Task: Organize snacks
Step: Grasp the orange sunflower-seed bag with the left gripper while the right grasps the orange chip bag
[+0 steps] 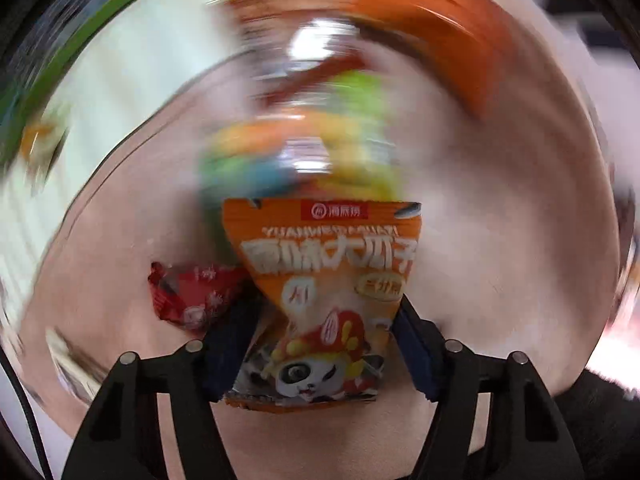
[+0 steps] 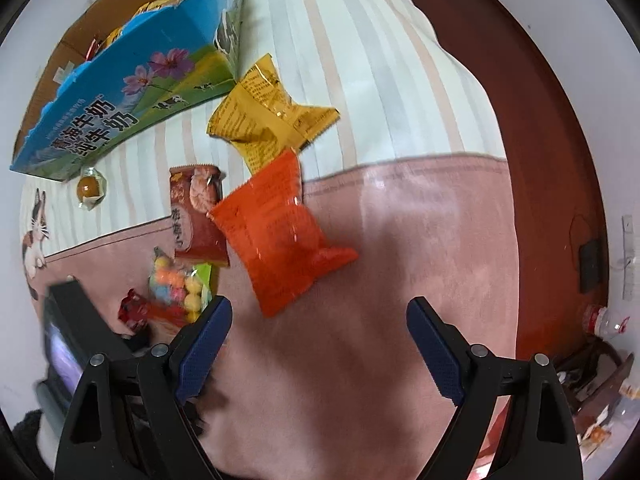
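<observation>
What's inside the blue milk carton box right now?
Inside the blue box, a few yellow and red snack packets show above the torn rim; its front wall hides everything lower down.

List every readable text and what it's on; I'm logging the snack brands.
"原味大瓜子": orange seed packet in the left gripper.
"纯牛奶": blue milk carton.
Brown packet, yellow packet, orange-red packet: print too small to read.

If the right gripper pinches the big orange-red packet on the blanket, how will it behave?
The orange-red packet looks puffy, so it is probably light and may squash under the fingers. Its film shines, so it could slip. It lies flat with crimped ends, so it will likely sag and not roll.
</observation>
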`<state>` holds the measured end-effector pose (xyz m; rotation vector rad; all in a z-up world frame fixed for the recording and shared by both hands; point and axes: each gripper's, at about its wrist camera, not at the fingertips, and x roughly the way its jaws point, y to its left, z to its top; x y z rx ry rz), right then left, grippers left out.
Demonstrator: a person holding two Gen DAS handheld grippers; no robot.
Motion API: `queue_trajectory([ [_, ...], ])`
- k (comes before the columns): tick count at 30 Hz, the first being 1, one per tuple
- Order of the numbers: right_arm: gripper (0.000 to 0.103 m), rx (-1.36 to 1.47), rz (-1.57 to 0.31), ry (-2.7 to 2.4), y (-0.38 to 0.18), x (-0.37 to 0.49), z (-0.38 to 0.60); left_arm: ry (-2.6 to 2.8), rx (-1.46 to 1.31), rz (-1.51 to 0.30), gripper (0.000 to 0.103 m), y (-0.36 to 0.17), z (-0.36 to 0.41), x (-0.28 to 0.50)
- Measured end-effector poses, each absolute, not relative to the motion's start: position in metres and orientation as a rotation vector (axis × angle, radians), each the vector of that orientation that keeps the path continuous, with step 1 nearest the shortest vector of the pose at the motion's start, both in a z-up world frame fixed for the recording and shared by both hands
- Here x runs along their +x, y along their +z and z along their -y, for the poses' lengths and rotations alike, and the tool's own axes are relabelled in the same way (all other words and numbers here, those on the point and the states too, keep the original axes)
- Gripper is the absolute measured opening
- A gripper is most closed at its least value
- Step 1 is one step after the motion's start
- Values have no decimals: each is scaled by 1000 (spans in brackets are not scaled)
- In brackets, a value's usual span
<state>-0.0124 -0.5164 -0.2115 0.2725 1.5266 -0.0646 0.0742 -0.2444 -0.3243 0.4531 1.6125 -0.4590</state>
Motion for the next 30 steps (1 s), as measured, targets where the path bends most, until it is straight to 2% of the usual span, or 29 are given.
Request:
queue_trajectory([
  [6, 91, 182, -1544, -34, -241, 25, 491, -210, 1, -1712, 65, -331, 165, 124],
  [9, 89, 176, -1593, 0, -266, 40, 477, -249, -107, -1730, 65, -329, 154, 126],
  [10, 77, 185, -1606, 7, -271, 41, 474, -261, -110, -1727, 65, -328, 154, 125],
  [13, 58, 166, -1621, -15, -280, 35, 470, -296, -104, -1735, 65, -323, 161, 116],
  [21, 56, 274, -1765, 78, -283, -21, 471, -287, 30, -1742, 65, -336, 196, 103],
  [27, 65, 365, -1778, 29, -293, -36, 474, -253, 28, -1748, 65, -343, 210, 124],
  [30, 66, 360, -1773, -4, -300, -35, 470, -246, 47, -1753, 65, -346, 224, 131],
])
